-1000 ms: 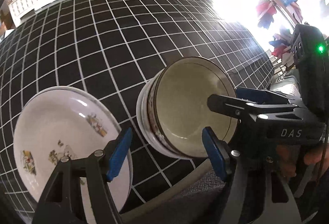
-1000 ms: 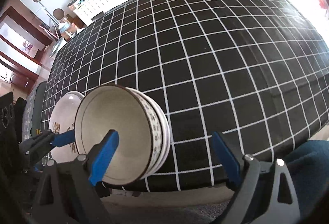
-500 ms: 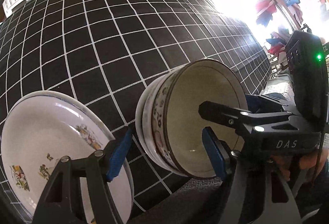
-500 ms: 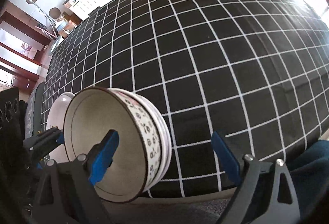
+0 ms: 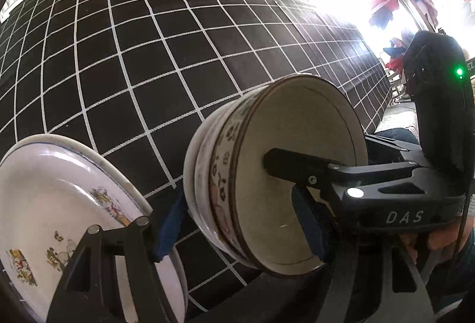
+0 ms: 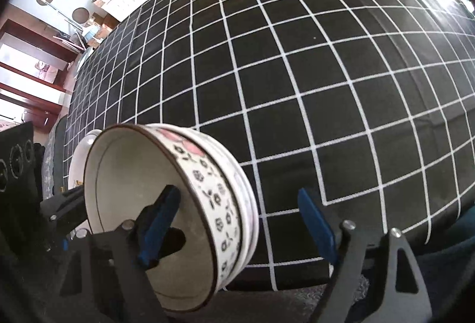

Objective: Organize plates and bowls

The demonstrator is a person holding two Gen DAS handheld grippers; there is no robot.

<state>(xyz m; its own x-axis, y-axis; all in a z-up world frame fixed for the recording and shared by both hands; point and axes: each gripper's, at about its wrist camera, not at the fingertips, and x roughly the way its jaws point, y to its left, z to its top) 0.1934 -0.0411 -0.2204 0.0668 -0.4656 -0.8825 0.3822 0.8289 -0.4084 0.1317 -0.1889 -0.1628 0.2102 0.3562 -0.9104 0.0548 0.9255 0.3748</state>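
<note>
The stack of bowls (image 5: 267, 180) stands near the front edge of the surface (image 5: 148, 56), which is covered in a black cloth with a white grid, and the floral plates (image 5: 59, 204) lie just beside it on the left, so both sorts of crockery are already grouped within easy reach. The left hand-held gripper (image 5: 237, 222) hangs spread around the bowls, one blue pad on the outer wall side and the other inside the top bowl; whether either pad touches cannot be told, but no squeeze shows. The right hand-held gripper (image 6: 240, 231) straddles the opposite rim, its left finger down inside the top bowl and its right finger well out over the cloth; its jaws are closing, with the bowl wall between them but not yet pinched. Taking the rim from two sides looks meant to share the weight of a heavy, slippery stack and keep it level when it is lifted.
</note>
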